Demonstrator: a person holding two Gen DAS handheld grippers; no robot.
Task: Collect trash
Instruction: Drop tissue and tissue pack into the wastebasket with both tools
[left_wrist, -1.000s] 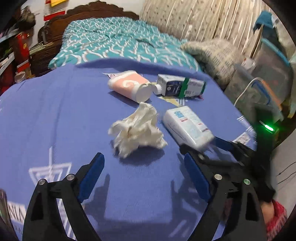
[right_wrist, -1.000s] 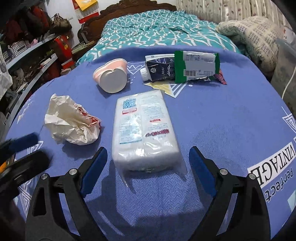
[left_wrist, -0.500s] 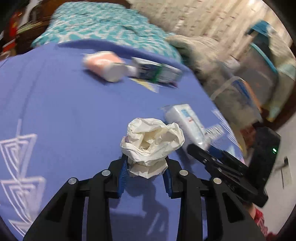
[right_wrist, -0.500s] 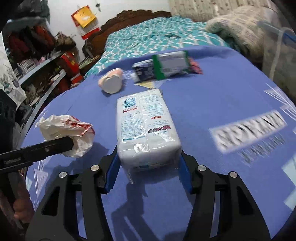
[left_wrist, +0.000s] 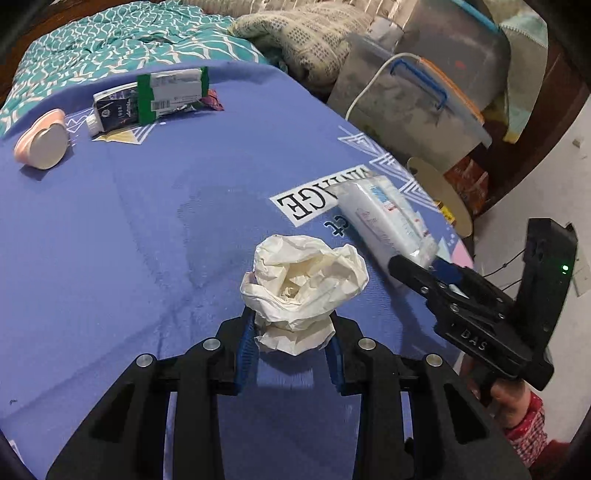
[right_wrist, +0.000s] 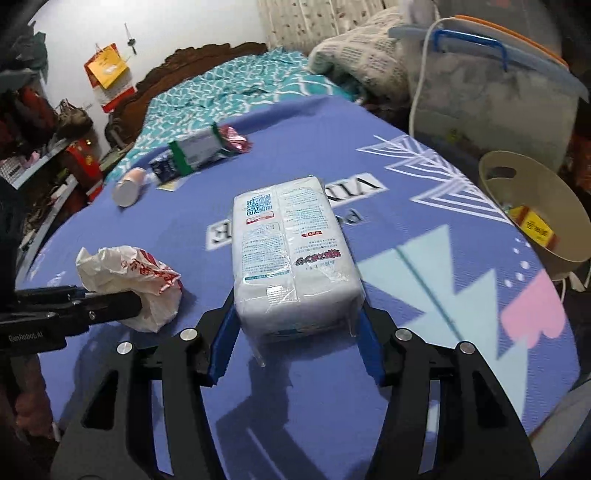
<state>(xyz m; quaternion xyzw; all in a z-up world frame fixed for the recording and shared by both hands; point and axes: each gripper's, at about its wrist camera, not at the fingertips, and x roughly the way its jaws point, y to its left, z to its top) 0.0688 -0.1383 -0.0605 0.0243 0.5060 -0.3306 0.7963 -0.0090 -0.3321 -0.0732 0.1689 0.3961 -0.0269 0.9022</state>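
A second ago both my grippers stood spread around the trash. Now my left gripper (left_wrist: 291, 338) pinches the crumpled paper wad (left_wrist: 304, 280), and my right gripper (right_wrist: 291, 332) clamps the white tissue pack (right_wrist: 291, 254). Both pieces have been carried over the blue cloth (left_wrist: 129, 240) toward the beige bin (right_wrist: 532, 210) at two o'clock.

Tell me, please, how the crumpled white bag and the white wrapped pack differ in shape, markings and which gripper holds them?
The crumpled bag is a loose, wrinkled wad; the wrapped pack is a smooth rectangular block. The bag bears red print; the pack carries blue and red label text with a square code. The left gripper pinches the bag narrowly; the right gripper spans the pack's wider end. Both are white and clamped between blue pads.
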